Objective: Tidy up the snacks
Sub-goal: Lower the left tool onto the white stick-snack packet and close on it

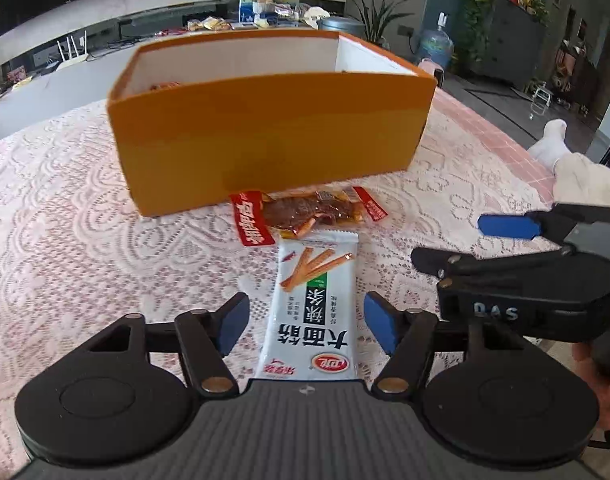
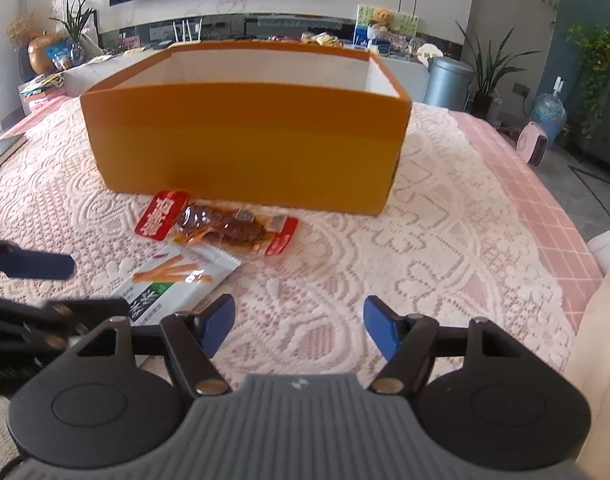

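- The white snack packet [image 1: 311,308] lies flat on the lace tablecloth [image 1: 77,216]. In the left wrist view its long axis runs straight away from the camera, toward the orange box [image 1: 265,136]. Its printed characters read upside down from this side.
- The near end of the packet sits between the blue pads of the left gripper [image 1: 307,322]. One pad stands off each long edge, and neither pad touches the packet.
- The left jaws are spread wide and hold nothing.
- In the right wrist view the same packet [image 2: 177,280] lies at a slant, to the left of the right gripper [image 2: 299,326] and outside its jaws.
- The right jaws are also wide apart and empty, with only bare tablecloth between the pads.
- Just past the far end of the white packet lies a clear packet of red-brown snack [image 1: 307,214] with red ends. Its long axis runs crosswise, roughly along the near wall of the box. It appears to touch or slightly overlap the white packet's far edge.
- The orange box stands open on the cloth just behind the clear packet, its inner walls white. A bit of red wrapper [image 1: 165,86] shows inside at the left.
- The right gripper's finger [image 1: 505,226] reaches into the left wrist view from the right, beside the white packet and apart from it.
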The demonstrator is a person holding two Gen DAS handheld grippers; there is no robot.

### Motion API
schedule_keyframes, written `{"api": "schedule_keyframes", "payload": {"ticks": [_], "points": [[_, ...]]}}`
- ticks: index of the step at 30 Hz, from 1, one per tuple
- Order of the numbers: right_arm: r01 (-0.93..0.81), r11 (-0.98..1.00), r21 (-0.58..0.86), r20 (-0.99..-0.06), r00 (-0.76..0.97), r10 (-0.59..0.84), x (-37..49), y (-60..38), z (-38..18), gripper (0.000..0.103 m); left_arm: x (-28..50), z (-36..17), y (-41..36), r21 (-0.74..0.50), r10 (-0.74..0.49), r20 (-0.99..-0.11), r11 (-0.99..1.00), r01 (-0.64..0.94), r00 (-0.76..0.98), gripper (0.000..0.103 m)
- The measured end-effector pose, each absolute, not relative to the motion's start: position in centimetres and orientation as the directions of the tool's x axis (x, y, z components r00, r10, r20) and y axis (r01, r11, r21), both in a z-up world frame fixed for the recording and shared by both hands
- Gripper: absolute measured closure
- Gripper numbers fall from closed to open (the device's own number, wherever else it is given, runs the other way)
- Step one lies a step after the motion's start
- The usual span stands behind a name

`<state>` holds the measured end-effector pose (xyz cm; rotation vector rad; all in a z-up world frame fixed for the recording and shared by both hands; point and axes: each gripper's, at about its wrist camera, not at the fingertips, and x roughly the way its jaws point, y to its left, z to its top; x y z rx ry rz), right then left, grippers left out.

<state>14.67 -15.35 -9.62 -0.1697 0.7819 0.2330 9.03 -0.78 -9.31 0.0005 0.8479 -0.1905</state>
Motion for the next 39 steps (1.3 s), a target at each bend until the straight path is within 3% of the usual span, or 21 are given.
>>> {"api": "schedule_keyframes", "payload": {"ticks": [7, 18, 21, 23, 39], "points": [[-0.258, 0.964, -0.070, -0.709, 0.692, 0.134, 15.3, -16.1, -10.1, 0.033, 10.5, -10.7, -1.4, -0.092, -0.184, -0.763, 0.980, 0.178, 0.620, 0.024], [-0.256, 0.967, -0.012, -0.739, 0.653, 0.164, 16.6, -16.8, -11.3, 0.029, 11.7, -12.0, -3.1, -0.018, -0.149, -0.790, 0.975, 0.221, 0.595, 0.023], [-0.263, 0.965, -0.012, -0.741, 0.650, 0.168, 16.8, -16.7, -11.4, 0.029, 11.6, -12.0, -3.1, -0.012, -0.150, -0.786, 0.974, 0.227, 0.599, 0.031], [-0.263, 0.965, -0.012, -0.739, 0.652, 0.169, 16.8, -16.6, -11.5, 0.028, 11.6, -11.9, -2.9, -0.006, -0.143, -0.781, 0.975, 0.222, 0.607, 0.044], [-0.386, 0.915, -0.115, -0.717, 0.670, 0.192, 18.2, -14.1, -12.3, 0.029, 9.6, -10.1, 1.4, -0.027, -0.064, -0.745, 0.998, 0.065, 0.664, 0.049]]}}
